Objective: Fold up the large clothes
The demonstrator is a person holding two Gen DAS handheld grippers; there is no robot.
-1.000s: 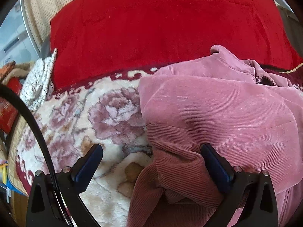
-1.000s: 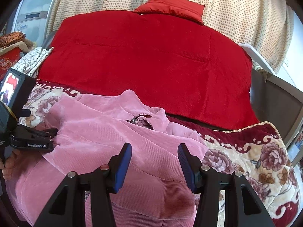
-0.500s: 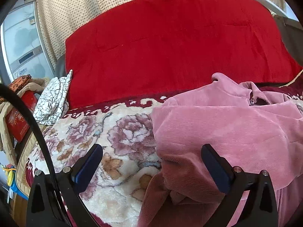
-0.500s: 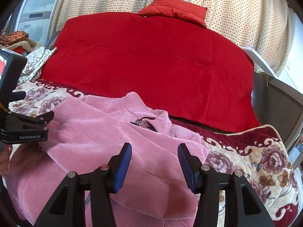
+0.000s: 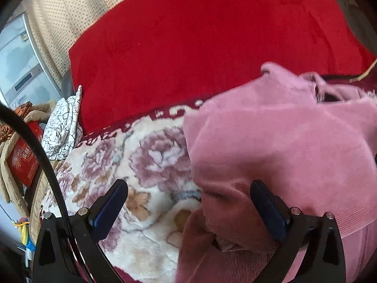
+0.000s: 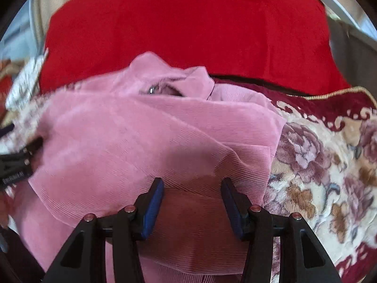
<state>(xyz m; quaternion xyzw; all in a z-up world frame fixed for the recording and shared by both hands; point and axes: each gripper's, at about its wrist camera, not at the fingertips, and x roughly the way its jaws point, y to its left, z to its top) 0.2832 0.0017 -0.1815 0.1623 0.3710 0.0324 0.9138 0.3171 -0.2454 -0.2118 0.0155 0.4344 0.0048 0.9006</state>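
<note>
A pink corduroy jacket point(image 5: 282, 146) lies partly folded on a floral blanket point(image 5: 141, 165); its collar and zipper point(image 6: 162, 89) point toward the far side. My left gripper point(image 5: 188, 200) is open at the jacket's left edge, its right finger against the fabric fold, its left finger over the blanket. My right gripper point(image 6: 192, 195) is open, low over the jacket's point(image 6: 141, 136) near part, with both fingers over the cloth and nothing clamped. The left gripper shows at the left edge of the right wrist view point(image 6: 18, 162).
A large red quilt point(image 5: 200, 42) covers the far side, also in the right wrist view point(image 6: 188, 23). A white patterned cloth point(image 5: 63, 127) and a red box point(image 5: 23, 162) sit at the left. The floral blanket point(image 6: 329, 160) extends right of the jacket. Dotted curtains hang behind.
My right gripper has dropped closer to the jacket and tilted down. My left gripper has shifted slightly at the jacket's left edge. Both stay open.
</note>
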